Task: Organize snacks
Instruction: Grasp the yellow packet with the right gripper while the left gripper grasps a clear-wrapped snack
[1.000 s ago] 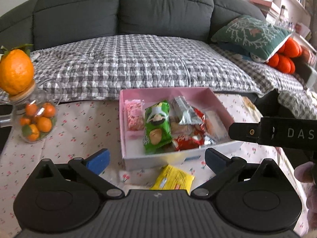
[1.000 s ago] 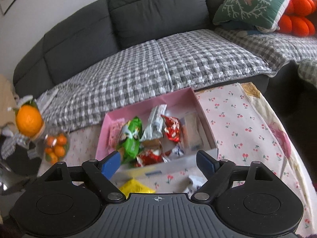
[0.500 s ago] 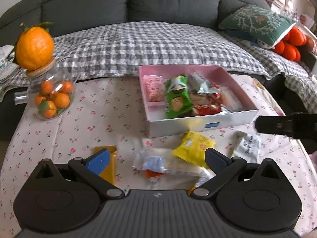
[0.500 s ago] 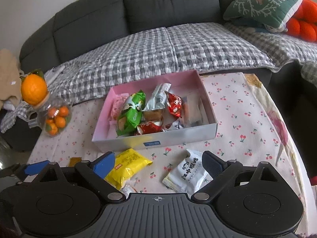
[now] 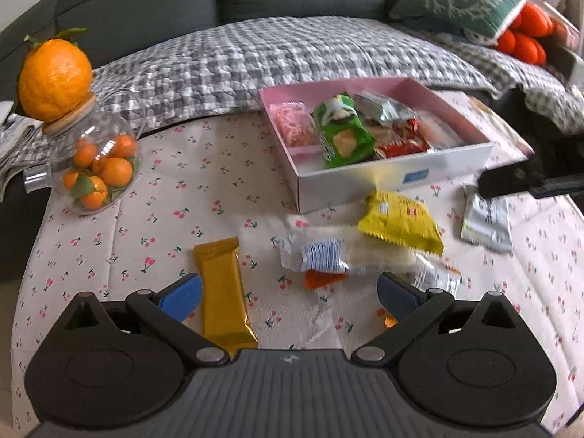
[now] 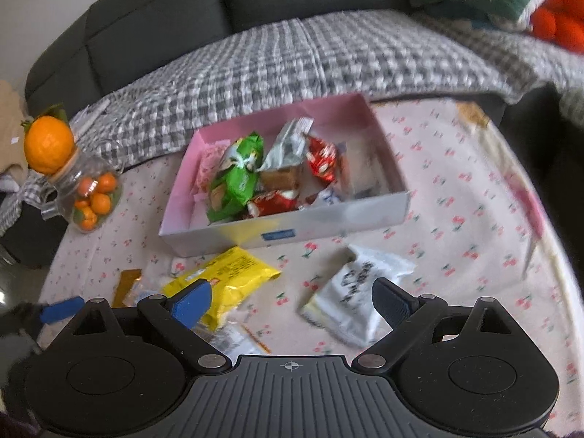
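Note:
A pink box [image 5: 394, 179] [image 6: 328, 215] on the cherry-print tablecloth holds several snacks, among them a green chip bag [image 5: 341, 133] [image 6: 235, 179]. Loose in front of it lie a yellow packet [image 5: 399, 219] [image 6: 226, 281], a gold bar [image 5: 221, 288], a clear wrapped snack [image 5: 328, 253] and a white packet [image 5: 487, 217] [image 6: 356, 297]. My left gripper [image 5: 288, 297] is open above the tablecloth, with the gold bar just inside its left finger. My right gripper [image 6: 292, 304] is open and holds nothing; the yellow and white packets lie below its jaws. One of its fingers [image 5: 505, 179] shows at the right of the left wrist view.
A glass jar of small oranges [image 5: 95, 168] [image 6: 91, 197] with a large orange [image 5: 54, 75] on its lid stands at the table's left. Behind the table is a grey sofa with a checked quilt [image 5: 292, 54] and a green cushion [image 5: 460, 3].
Both grippers have dropped and tipped down toward the table, bringing the loose snacks in front of the box into view. The right gripper's jaws have widened a little.

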{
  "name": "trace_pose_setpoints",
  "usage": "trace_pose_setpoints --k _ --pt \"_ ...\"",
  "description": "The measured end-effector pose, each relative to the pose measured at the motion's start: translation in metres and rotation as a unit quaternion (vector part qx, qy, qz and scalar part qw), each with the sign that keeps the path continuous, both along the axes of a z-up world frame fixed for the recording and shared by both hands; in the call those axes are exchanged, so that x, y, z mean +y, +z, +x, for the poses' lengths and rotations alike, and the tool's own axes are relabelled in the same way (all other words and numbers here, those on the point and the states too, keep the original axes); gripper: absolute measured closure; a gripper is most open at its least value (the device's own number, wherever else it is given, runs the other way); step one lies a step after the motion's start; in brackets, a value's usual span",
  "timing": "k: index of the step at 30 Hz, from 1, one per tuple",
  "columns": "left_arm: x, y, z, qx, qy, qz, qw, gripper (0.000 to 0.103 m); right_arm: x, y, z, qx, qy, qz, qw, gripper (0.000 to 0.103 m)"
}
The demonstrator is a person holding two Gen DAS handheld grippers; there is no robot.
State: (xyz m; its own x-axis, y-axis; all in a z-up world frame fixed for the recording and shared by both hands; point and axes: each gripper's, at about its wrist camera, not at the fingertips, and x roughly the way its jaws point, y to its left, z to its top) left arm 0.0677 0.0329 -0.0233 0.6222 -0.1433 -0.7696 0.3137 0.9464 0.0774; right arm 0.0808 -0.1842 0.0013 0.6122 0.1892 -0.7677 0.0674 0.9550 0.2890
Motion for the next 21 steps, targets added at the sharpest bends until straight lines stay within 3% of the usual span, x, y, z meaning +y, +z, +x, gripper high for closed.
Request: trace_pose_setpoints --k 8,15,18,20,21 --pt "0.003 -0.008 -0.003 0.008 -0.021 0.009 0.9997 0.003 0.034 -0.018 0.029 0.05 -0.011 0.055 0.997 0.007" --pt "0.008 -0.011 -0.002 0.015 -0.023 0.009 0.9996 0.004 0.056 -0.031 0.048 0.069 -0.025 0.062 0.995 0.009" --pt "0.011 -0.012 0.0 0.02 -0.018 0.004 0.9996 0.005 0.061 -0.037 0.053 0.076 -0.029 0.049 0.995 0.018" --pt "0.012 -0.012 0.001 0.021 -0.014 0.0 0.9997 0.005 0.061 -0.041 0.054 0.083 -0.028 0.046 0.995 0.033" --pt "0.013 -0.012 0.002 0.021 -0.012 -0.002 0.9997 0.005 0.06 -0.041 0.054 0.085 -0.03 0.043 0.995 0.035"
